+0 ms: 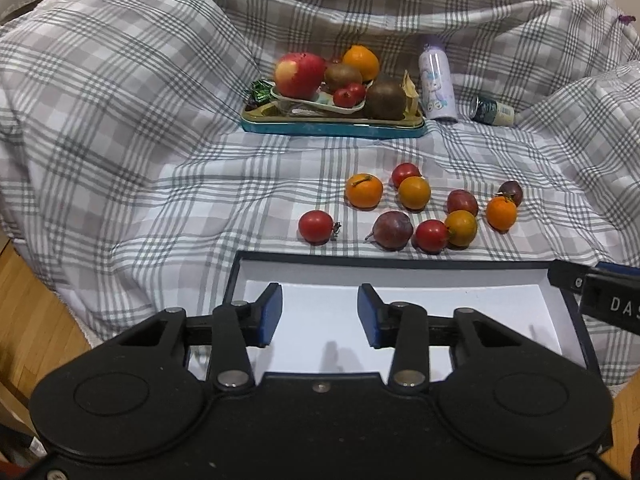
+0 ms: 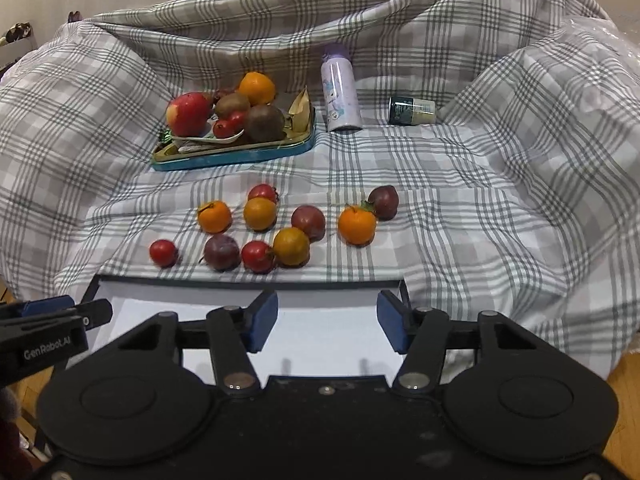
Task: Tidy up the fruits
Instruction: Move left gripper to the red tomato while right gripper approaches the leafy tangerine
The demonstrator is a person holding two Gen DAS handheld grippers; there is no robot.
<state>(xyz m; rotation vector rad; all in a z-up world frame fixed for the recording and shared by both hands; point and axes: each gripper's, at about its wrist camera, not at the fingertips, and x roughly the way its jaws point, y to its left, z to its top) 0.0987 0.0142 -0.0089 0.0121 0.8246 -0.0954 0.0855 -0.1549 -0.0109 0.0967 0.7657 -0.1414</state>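
- Fruits lie loose on the plaid cloth [image 1: 120,152] just beyond the box [image 1: 400,270]: tomatoes such as the leftmost [image 1: 316,227], oranges [image 1: 364,191], plums [image 1: 393,230]; the box floor shows nothing in it
- Left gripper [image 1: 320,314] and right gripper [image 2: 327,322] hover over the box, jaws spread wide, holding nothing
- Round fruit could roll on the soft, creased cloth if nudged
- Tomato [image 1: 431,235], plum and yellow fruit [image 1: 461,228] touch; reaching one may shove its neighbours
- Tomatoes may bruise under a hard squeeze
- Both grippers sit close; they could collide

Plaid-sheeted bed [image 1: 120,152]: loose fruits [image 1: 414,193], tin tray [image 1: 332,128], box [image 1: 400,268], bottles [image 1: 437,84].
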